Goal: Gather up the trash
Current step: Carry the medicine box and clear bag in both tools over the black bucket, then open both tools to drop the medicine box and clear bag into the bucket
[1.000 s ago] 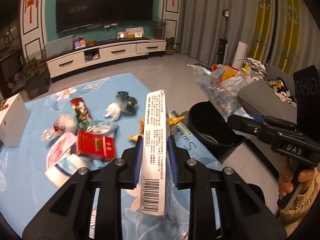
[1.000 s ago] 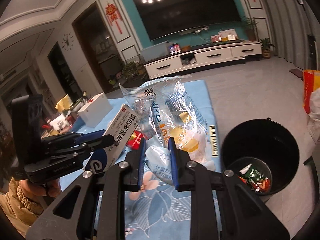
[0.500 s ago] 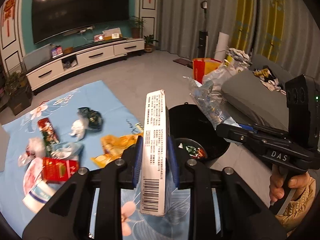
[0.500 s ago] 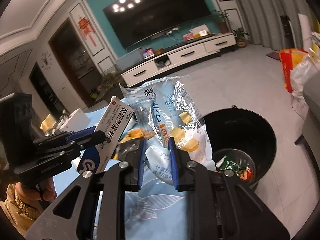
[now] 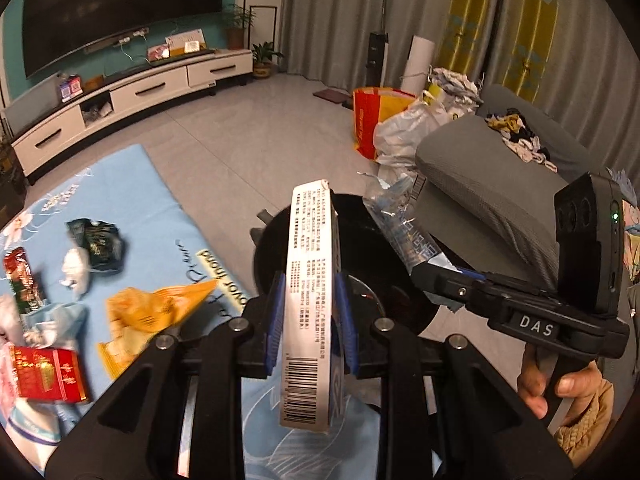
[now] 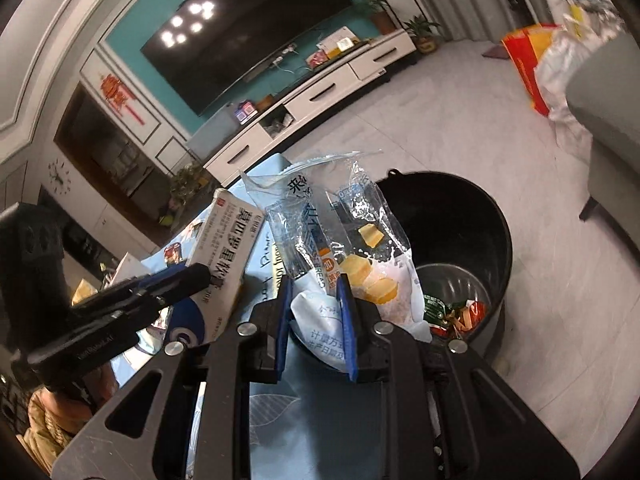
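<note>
A box [image 5: 310, 304] is being clamped by the left gripper [image 5: 310, 320], a bag [image 6: 340, 256] by the right gripper [image 6: 316, 320], both near the bin [image 6: 472, 216]. Each should be centred over its mouth before the fingers are parted.

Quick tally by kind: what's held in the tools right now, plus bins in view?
Cartons: 1, the white carton in the left tool
Bags: 1, the clear plastic bag in the right tool
Bins: 1, the black bin
Total: 3
</note>
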The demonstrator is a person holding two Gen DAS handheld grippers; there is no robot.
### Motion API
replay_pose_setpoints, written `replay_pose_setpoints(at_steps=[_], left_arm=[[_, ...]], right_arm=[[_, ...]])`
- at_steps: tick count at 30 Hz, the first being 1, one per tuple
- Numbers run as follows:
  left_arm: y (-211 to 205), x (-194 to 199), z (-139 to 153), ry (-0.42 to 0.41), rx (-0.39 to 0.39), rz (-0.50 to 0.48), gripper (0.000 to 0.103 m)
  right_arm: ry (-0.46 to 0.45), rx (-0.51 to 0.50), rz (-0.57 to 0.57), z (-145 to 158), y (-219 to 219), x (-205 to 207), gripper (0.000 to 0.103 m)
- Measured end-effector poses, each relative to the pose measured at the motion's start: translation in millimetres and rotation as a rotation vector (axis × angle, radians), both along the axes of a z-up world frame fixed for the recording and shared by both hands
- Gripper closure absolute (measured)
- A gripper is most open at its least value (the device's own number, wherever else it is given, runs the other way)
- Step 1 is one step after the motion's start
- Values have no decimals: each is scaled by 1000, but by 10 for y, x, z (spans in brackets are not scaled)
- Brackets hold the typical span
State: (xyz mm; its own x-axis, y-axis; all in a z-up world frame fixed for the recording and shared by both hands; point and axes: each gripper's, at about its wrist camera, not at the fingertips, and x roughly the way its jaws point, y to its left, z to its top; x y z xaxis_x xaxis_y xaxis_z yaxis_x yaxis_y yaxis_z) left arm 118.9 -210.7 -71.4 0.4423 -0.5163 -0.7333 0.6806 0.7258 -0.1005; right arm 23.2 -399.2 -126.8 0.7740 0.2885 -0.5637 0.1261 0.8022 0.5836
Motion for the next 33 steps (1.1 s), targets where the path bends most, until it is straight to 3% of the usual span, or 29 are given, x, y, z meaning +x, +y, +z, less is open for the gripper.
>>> replay_pose_setpoints(at_steps=[6,12,14,15,16,18,26,33], left_arm=[[-260,193,-278,69,13,-6,76],[-465,393,-447,115,18,16,74],[-504,435,-489,120,23,32,72],[-511,460,-508,123,25,41,66],[-517,476,-534,128,29,46,50],[-502,468,-558,122,33,50,39],[-263,320,-568,147,19,57,36],[143,-119,-501,116,30,63,18]], right_arm=[[48,86,-41,-220,-163,94,80],[57,103,-62,-280,-202,158,78],[70,112,-73,-316,-212,186,71],[81,120,-79,-337,-215,192,68],[86,124,-84,-343,-221,194,58],[94,129,-98,-351,-236,173,52],[100,120,-115,-254,-230,72,49],[114,82,-50,-143,-18,59,48]])
